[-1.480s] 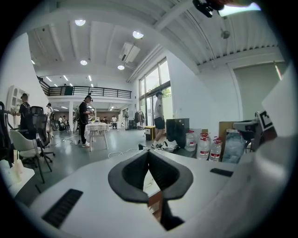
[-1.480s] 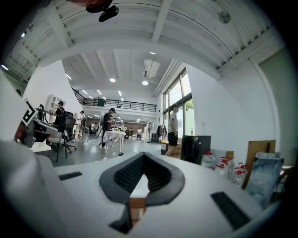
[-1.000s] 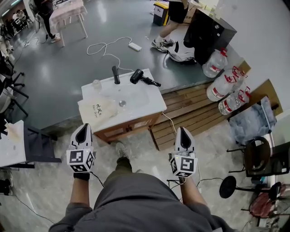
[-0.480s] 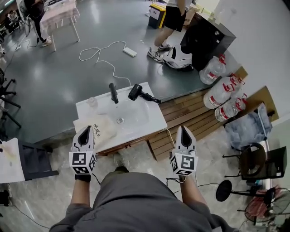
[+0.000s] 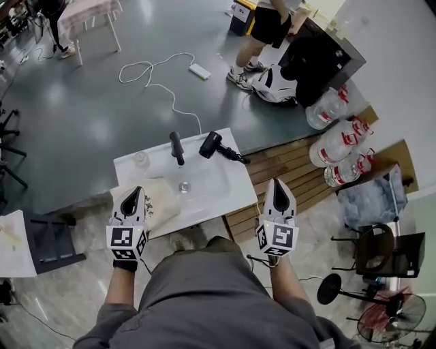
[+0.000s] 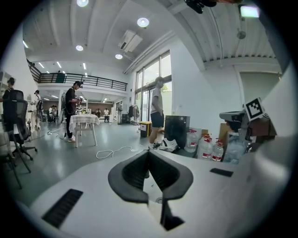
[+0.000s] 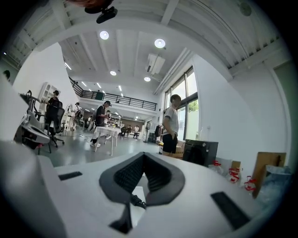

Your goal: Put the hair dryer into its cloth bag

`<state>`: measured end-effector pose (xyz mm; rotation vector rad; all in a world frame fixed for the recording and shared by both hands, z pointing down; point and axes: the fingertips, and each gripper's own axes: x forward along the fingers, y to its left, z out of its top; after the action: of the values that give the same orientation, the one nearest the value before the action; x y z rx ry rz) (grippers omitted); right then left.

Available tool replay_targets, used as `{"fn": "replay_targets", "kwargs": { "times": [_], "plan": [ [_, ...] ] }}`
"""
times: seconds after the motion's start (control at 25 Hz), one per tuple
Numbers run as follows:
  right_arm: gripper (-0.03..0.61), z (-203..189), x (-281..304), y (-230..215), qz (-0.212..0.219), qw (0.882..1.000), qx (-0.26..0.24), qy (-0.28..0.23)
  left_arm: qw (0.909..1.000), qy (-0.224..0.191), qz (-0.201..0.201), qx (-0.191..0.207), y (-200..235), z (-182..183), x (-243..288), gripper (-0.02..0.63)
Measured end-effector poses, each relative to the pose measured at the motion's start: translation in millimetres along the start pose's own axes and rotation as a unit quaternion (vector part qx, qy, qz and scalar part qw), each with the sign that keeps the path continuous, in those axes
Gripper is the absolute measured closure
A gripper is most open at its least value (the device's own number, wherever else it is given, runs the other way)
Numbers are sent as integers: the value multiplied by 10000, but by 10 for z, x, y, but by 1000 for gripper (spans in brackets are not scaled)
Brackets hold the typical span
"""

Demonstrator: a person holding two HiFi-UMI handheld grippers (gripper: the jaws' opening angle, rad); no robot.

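Note:
The black hair dryer [image 5: 212, 145] lies at the far right of a small white table [image 5: 231, 187], its cord trailing right. The beige cloth bag [image 5: 157, 198] lies flat on the table's near left, hanging over the edge. My left gripper [image 5: 131, 198] is shut and empty, its tip over the bag's left edge in the head view. My right gripper [image 5: 278, 193] is shut and empty, just right of the table's near corner. In both gripper views the jaws [image 6: 148, 160] [image 7: 143, 163] are closed, looking level across the room.
A black brush [image 5: 177, 148] and two small clear items [image 5: 184, 187] sit on the table. A wooden pallet [image 5: 293, 167] and several water jugs [image 5: 337, 144] lie right. A person [image 5: 269, 20] stands beyond, near a white cable [image 5: 157, 85]. A dark chair [image 5: 51, 238] stands left.
The table has drawn closer under both grippers as the person stepped forward. Both grippers stayed shut and side by side.

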<state>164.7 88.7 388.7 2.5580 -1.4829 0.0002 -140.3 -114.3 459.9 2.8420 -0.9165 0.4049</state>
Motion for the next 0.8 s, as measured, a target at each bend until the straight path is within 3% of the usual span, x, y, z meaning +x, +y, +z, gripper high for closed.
{"fn": "replay_targets", "kwargs": {
  "times": [0.2, 0.48, 0.64, 0.72, 0.8],
  "plan": [
    [577, -84, 448, -77, 270, 9996, 49, -1, 9997, 114, 206, 32, -13, -49, 241, 611],
    [577, -34, 1092, -351, 774, 9968, 105, -154, 9962, 313, 815, -82, -128, -78, 511, 611],
    [577, -44, 1342, -543, 883, 9958, 175, -195, 9945, 118, 1025, -178, -187, 42, 616, 609],
    [577, -63, 1433, -593, 952, 9951, 200, -193, 9939, -141, 1061, -256, -219, 163, 633, 576],
    [577, -93, 1506, -622, 1020, 9944, 225, -174, 9935, -341, 1046, -281, -257, 282, 653, 471]
  ]
}}
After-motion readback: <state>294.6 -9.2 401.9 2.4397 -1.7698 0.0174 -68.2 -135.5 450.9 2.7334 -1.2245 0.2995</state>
